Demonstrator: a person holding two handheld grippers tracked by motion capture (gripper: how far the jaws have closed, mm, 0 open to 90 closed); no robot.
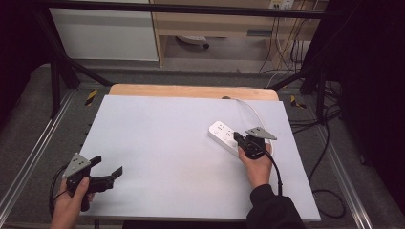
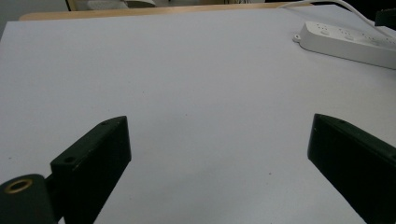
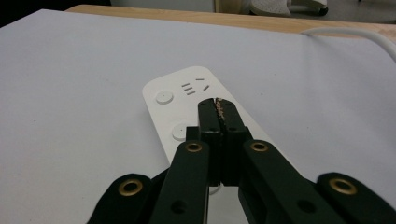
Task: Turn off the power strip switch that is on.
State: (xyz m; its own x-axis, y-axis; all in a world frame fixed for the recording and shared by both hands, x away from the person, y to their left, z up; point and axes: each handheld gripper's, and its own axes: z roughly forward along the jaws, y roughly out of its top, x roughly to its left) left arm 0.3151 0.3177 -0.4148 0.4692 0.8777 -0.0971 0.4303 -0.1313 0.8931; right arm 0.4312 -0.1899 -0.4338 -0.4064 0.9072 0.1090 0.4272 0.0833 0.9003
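Note:
A white power strip (image 1: 221, 132) lies on the right half of the white table sheet (image 1: 167, 143), with its white cord (image 1: 253, 112) curving to the back edge. My right gripper (image 1: 238, 139) is shut, its jaws pressed together with nothing seen between them. Its tip hovers over the near part of the strip (image 3: 180, 93), just behind a round button; contact cannot be told. My right gripper (image 3: 218, 105) points along the strip. My left gripper (image 1: 109, 165) is open near the front left corner, its jaws wide apart over bare sheet. From the left gripper view the strip (image 2: 348, 42) lies far off at upper right.
A wooden table edge (image 1: 191, 90) shows behind the sheet. Black frame bars (image 1: 62, 67) and floor cables (image 1: 329, 143) surround the table. The right gripper's black cable (image 1: 276, 171) trails back past the hand.

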